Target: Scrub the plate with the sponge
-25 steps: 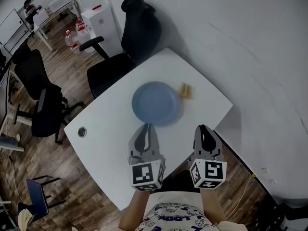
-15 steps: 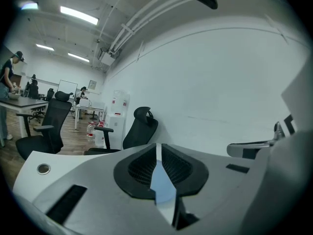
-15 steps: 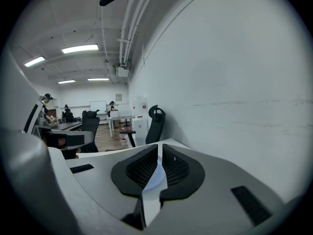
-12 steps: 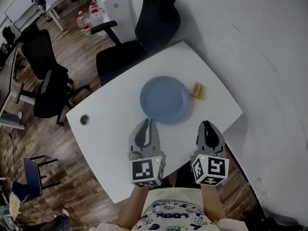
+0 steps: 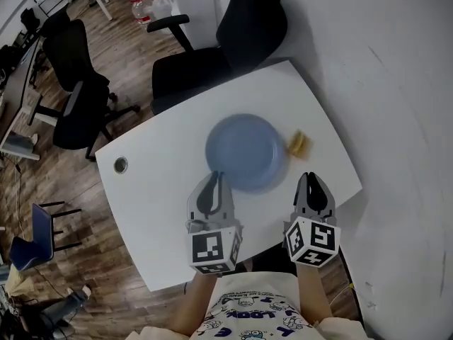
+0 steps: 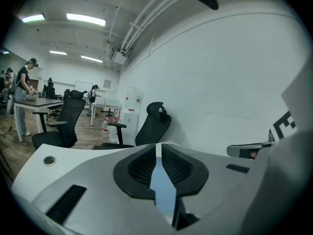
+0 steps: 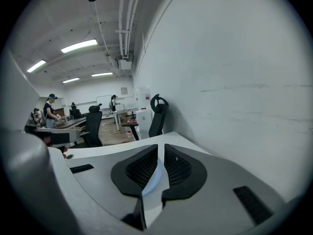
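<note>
Both pairs of jaws are drawn together with nothing between them: the left gripper point(image 5: 214, 176) and the right gripper point(image 5: 309, 177) each leave only a thin slit that narrows to the tips. From the head view the blue plate point(image 5: 244, 151) lies flat on the white table point(image 5: 156, 183), and both grippers hover on the person's side of it. The left one's tips are at the plate's near rim; the right one is off to the plate's near right, apart from it. The sponge point(image 5: 299, 144) lies just beside the plate's right rim, a small yellowish lump (too blurred to show its texture, or whether it touches the rim). In the left gripper view the left gripper's point(image 6: 156, 148) own grey body fills the lower frame, so the plate point(image 6: 161, 190) shows only as a blue strip through the slit. The right gripper view is much the same: past the right gripper point(image 7: 160, 148) only a pale blue sliver of the plate point(image 7: 155, 177) can be made out. Beyond the plate's far side stands a black office chair point(image 5: 233, 41), and a round grommet point(image 5: 120, 164) sits in the table well to the plate's left. The person's forearms are cut off at the bottom edge.
</note>
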### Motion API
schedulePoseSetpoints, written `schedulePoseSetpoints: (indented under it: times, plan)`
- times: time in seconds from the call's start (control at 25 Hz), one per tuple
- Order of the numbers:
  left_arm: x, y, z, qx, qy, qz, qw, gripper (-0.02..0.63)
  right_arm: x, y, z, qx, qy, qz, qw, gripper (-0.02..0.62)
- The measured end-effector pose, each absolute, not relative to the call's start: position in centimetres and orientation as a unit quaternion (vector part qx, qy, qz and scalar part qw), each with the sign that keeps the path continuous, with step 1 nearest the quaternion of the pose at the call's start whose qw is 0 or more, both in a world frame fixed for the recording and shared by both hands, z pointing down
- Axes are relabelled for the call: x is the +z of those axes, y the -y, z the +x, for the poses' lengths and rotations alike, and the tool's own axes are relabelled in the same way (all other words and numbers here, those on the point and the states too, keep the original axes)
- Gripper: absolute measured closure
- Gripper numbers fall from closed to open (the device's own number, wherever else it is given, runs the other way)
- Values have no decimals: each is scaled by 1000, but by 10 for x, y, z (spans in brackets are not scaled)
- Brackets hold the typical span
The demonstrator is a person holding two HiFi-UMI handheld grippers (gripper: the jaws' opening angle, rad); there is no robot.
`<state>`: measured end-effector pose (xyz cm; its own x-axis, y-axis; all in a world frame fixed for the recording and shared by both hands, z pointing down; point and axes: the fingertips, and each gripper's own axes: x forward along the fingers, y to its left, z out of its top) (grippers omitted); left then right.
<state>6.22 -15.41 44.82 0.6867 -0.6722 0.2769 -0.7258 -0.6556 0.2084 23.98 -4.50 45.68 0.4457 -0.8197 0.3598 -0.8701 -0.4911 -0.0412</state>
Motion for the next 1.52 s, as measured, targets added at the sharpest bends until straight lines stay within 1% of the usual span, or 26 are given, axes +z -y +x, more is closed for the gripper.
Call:
schedulePoseSetpoints:
  times: [0.32,0.48,0.68,1.08,1.24,1.52]
  plan:
    - [473,166,103,95,410,886,193,577,493,80,286,212,538,809,104,558]
    - [489,165,122,115,421,877,203,577,514,89,304,236,547,795,109,558]
    - [504,164,136,116,431,866,225,577,535,97,322,262,552,783,118,558]
    - [535,174,161,139,447,851,240,577,581,114,334,309,569,747,150,558]
    - [547,181,164,147,455,843,247,577,598,131,335,323,581,730,159,557]
    - [553,173,164,157,458,837,255,577,613,126,337,346,570,726,170,557]
